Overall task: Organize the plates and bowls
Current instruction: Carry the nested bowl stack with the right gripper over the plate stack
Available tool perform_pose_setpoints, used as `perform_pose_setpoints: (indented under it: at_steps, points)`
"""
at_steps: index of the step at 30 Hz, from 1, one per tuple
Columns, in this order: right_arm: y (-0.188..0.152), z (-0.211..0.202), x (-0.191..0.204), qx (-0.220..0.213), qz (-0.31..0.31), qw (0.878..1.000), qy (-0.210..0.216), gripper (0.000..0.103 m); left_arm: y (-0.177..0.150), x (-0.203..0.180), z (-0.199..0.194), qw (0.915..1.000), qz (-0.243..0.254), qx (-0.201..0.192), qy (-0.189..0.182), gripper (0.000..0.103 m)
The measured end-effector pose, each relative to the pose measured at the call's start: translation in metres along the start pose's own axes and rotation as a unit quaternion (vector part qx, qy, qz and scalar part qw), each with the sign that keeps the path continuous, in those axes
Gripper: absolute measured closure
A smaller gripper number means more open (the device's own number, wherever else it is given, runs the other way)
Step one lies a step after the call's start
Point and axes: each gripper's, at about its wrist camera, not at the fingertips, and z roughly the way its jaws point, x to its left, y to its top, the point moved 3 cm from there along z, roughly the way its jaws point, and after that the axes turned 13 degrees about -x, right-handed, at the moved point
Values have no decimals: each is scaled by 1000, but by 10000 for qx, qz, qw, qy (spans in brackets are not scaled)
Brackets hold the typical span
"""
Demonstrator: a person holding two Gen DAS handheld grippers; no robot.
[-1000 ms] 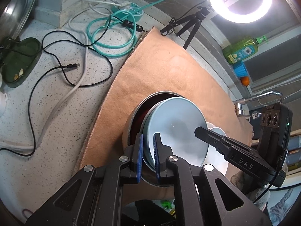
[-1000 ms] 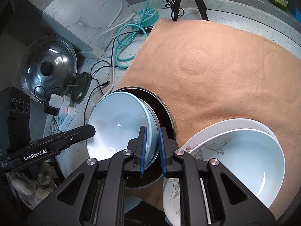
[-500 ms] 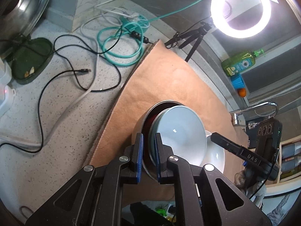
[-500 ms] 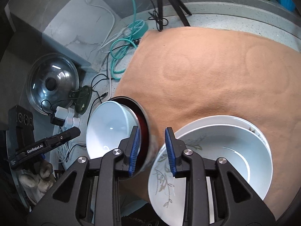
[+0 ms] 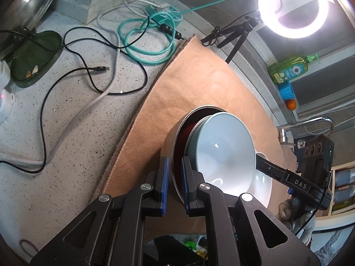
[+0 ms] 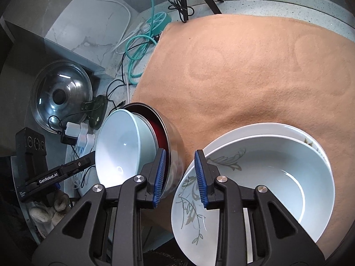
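Two bowls (image 5: 221, 150) held tilted w/ left gripper (image 5: 175, 184) clamped on metal rim; right gripper (image 6: 180, 177) open, empty. Inner bowl could be tipped out.

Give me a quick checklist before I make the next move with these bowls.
1. Left hand-held gripper clamped on the steel bowl rim: ok.
2. Right hand-held gripper open, holding nothing: ok.
3. Pale blue bowl nested in the steel bowl: ok, though both are tilted.
4. White bowl sits on the floral plate: ok.
5. Steel bowl's base resting on the mat: cannot tell.
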Motion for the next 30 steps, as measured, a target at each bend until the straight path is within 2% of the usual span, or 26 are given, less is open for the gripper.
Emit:
perform_pose_setpoints:
  at_steps: [6,10,14,30]
  points:
    - [0,3,2,18,-15,10000,17,75,-1,2,4,10000,-20,26,-13,93]
    - [-2,9,7,96,-115,9999,-4,85,-1,3,4,10000,-23,21,-15,93]
    - [-4,14,12,156,-214,9996,-28,87,-1,3,4,10000,-14,24,-2,93]
    - [-7,19,12,192,-229,9995,-140,91,-6,0,9,9998,186,78,96,94]
